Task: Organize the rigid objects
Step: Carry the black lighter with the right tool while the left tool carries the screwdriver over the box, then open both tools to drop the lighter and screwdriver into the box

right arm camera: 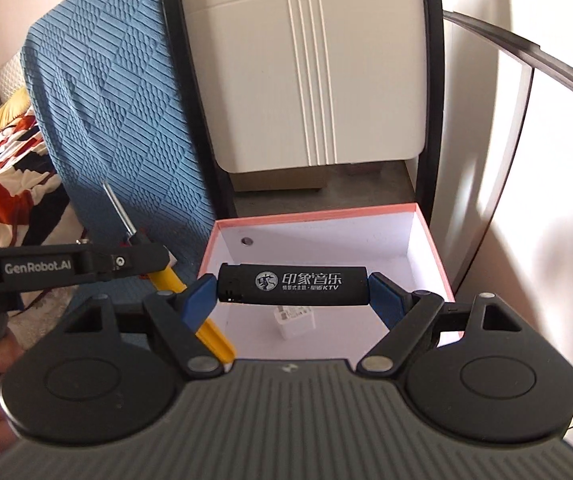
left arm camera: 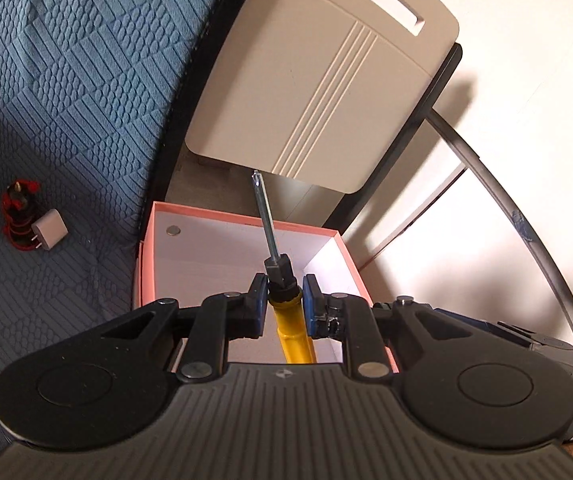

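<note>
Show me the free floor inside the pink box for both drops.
Box floor is mostly bare. Only the white charger sits near the front, under the lighter. Free along the back wall and right wall. Left side is tighter: the screwdriver hangs over it.

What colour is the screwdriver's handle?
Yellow; the screwdriver handle shows best in the left wrist view, held by the left gripper.

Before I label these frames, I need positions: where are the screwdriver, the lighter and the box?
screwdriver [left arm camera: 270, 220], left wrist view, metal shaft.
lighter [right arm camera: 293, 284], right wrist view, printed side.
box [right arm camera: 318, 213], right wrist view, far pink rim.
</note>
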Demonstrator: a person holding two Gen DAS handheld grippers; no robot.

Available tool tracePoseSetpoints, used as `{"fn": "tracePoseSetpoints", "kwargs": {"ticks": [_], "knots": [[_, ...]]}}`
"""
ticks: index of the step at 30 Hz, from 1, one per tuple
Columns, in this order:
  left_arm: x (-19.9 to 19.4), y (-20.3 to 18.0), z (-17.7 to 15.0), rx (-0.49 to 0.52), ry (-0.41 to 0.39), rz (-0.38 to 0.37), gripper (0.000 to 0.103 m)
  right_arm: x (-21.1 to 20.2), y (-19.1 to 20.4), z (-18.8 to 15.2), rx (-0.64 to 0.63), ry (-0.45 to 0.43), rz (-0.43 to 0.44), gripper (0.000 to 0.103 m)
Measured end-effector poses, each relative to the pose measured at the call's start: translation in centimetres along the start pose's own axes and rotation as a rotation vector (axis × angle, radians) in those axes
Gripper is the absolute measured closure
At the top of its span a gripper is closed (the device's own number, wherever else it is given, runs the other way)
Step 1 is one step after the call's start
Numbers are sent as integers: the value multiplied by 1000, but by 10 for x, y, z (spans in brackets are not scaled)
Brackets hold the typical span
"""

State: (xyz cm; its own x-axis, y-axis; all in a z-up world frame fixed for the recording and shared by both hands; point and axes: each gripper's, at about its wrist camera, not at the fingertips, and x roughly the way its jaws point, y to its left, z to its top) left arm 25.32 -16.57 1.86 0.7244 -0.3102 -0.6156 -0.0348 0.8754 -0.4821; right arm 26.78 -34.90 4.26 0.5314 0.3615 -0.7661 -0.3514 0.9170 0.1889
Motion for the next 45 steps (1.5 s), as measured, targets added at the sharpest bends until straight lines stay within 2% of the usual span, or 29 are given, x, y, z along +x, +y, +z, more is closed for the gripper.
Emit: {"fn": "tracePoseSetpoints", "kwargs": {"ticks": [6,13,23,30,31,32,33,40,42,45], "knots": [[29,-10,-17,13,57,12,81,14,-25,-25,29,55,-31,19],[59,-3,-38,15,136,39,81,39,-42,-61,62,147,-75,18],[70,3,-57,39,183,41,81,70,-52,-105,101,270,-130,18],[53,-3,-52,85,159,37,81,69,-44,-97,116,257,-94,19],[49,-3,-50,86,151,35,81,68,-43,-95,122,246,-92,16],[46,-2,-48,85,142,36,81,67,-43,-93,126,235,-95,4],[42,-1,-46,82,137,35,81,67,-42,-90,126,234,-98,0],[10,-1,-31,99,82,24,80,51,-32,-71,121,181,-106,0],[-1,-3,-26,108,56,28,69,43,-28,-64,121,160,-104,0],[-20,-9,-19,136,15,43,66,29,-19,-53,108,121,-97,0]]}}
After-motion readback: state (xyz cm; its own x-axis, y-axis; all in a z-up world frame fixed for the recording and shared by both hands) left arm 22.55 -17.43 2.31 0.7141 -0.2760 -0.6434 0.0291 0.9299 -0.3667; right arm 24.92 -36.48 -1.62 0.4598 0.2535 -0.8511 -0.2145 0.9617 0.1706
